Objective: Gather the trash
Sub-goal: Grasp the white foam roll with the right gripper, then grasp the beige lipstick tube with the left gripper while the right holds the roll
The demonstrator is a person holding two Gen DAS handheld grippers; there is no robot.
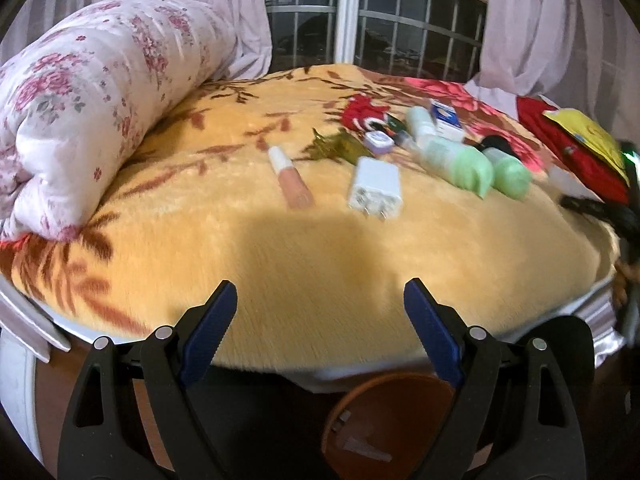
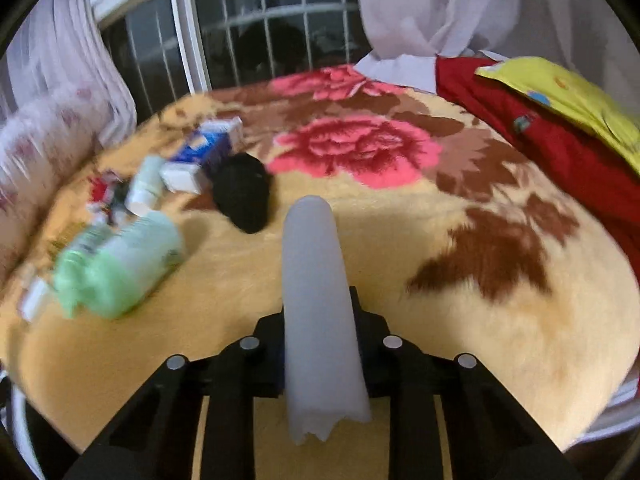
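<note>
My left gripper (image 1: 320, 300) is open and empty, at the near edge of the bed, above a brown bin (image 1: 390, 426) on the floor. On the yellow floral blanket (image 1: 280, 248) lie a pink tube (image 1: 291, 178), a white charger plug (image 1: 374, 188), green bottles (image 1: 460, 160), a small blue-and-white box (image 1: 446, 120) and wrappers (image 1: 362, 114). My right gripper (image 2: 320, 320) is shut on a white translucent plastic tube (image 2: 318, 300), held over the blanket. The green bottles (image 2: 116, 264), a black cloth item (image 2: 244, 196) and boxes (image 2: 208, 148) lie to its left.
A rolled floral quilt (image 1: 92, 104) fills the bed's left side. A red and yellow cloth (image 2: 540, 120) lies at the right. A barred window (image 1: 360, 20) and curtains (image 1: 560, 20) stand behind the bed.
</note>
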